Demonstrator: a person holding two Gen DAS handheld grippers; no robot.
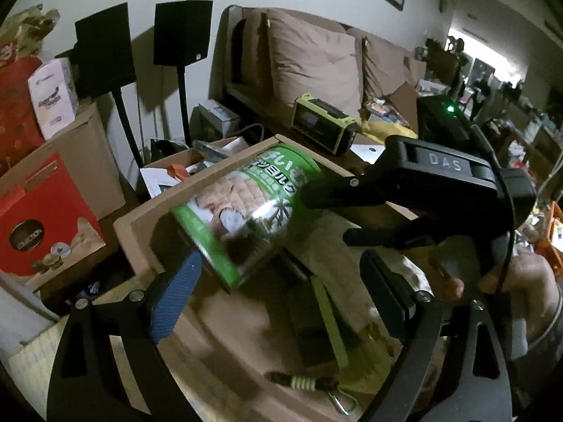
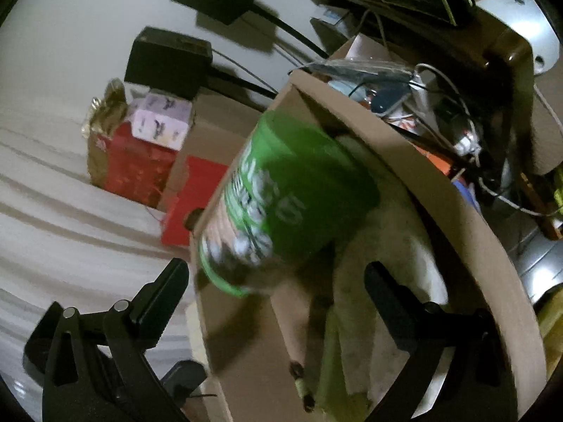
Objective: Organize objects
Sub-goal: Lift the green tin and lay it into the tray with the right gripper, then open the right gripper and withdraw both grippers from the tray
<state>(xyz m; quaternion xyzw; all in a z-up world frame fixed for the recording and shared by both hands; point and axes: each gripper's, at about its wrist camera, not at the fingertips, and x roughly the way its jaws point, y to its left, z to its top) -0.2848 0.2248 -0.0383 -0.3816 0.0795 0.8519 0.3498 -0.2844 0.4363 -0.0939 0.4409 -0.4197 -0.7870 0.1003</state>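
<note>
A green can (image 1: 239,211) with a picture label lies tilted inside an open cardboard box (image 1: 197,179), its base toward me. My left gripper (image 1: 281,258) is open over the box; its blue-padded finger (image 1: 176,302) sits just beside the can's base rim and the other finger is well clear. My right gripper (image 1: 327,216) reaches in from the right, jaws spread, its upper finger (image 1: 316,191) against the can's far end. In the right wrist view the blurred can (image 2: 292,197) lies ahead of the wide-apart right gripper (image 2: 274,270), over the box wall (image 2: 422,161), with neither pad pressing it.
The box holds a pale cloth (image 1: 352,232), a green strap (image 1: 330,323) and a cord with a carabiner (image 1: 302,381). A red carton (image 1: 38,218), two speakers on stands (image 1: 183,31), a green radio (image 1: 323,123), a sofa (image 1: 313,59) and a second box of cables (image 2: 404,98) surround it.
</note>
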